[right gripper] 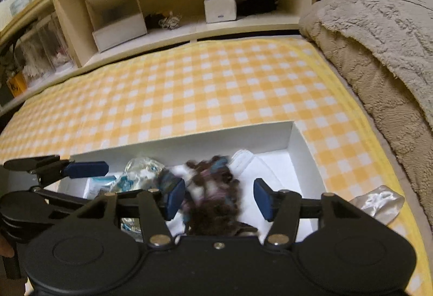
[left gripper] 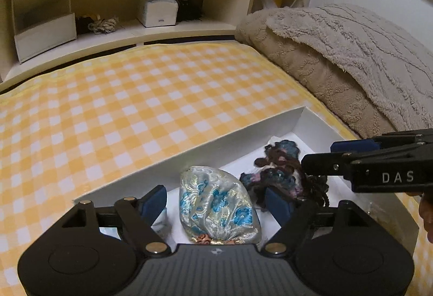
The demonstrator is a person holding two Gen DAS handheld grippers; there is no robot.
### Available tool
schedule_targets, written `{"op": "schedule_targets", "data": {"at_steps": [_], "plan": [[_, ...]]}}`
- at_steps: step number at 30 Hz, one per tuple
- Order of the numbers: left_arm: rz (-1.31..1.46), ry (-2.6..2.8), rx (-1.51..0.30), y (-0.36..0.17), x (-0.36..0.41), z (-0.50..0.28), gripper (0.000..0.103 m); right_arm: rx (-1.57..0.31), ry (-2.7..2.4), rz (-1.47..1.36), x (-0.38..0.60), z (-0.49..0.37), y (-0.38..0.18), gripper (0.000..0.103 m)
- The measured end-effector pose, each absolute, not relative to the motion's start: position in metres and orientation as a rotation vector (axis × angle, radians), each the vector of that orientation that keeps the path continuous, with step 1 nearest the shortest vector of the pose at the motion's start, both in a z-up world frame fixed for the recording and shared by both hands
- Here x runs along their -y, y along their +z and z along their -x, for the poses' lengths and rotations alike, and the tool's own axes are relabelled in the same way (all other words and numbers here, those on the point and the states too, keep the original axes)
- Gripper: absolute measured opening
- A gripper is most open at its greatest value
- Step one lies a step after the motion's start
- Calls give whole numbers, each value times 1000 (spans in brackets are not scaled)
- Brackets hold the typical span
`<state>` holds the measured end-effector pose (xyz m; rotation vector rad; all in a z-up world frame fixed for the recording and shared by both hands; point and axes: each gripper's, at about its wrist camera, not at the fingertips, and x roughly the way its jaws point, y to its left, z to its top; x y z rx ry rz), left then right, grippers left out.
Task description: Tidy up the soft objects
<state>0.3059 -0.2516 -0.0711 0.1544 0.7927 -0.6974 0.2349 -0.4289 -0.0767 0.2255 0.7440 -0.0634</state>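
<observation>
Soft objects sit in the white box [left gripper: 189, 158] on the yellow checked bedcover [left gripper: 135, 96], and I have both grippers poised over it. The brocade pouch [left gripper: 216, 204], silver with blue flowers, lies in the near left part of the box, directly between the pads of my left gripper [left gripper: 216, 201]. Those jaws stand wide with clear gaps on both sides, so I grip nothing. The pouch's long axis runs near to far, along the fingers, which suits a straight squeeze.

The dark yarn bundle [right gripper: 213, 196], brown with blue and pink flecks, lies just right of the pouch, between the pads of my right gripper [right gripper: 216, 197]. That one is about half open; its left pad sits close against the yarn, its right pad well clear, so I judge it not held. The bundle is blurred, and its axis looks near to far too.

Each hand is nearer its own item; neither needs to cross over.
</observation>
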Motion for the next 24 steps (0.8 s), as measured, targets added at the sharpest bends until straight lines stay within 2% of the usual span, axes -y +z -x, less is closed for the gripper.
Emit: {"op": "schedule_targets", "data": {"at_steps": [12, 24], "plan": [[-174, -655, -803, -57, 238, -289, 82, -747, -96, -206, 429, -223, -69, 59], [-161, -594, -764, -24, 210, -261, 92, -701, -123, -198, 415, -201, -46, 63]]}}
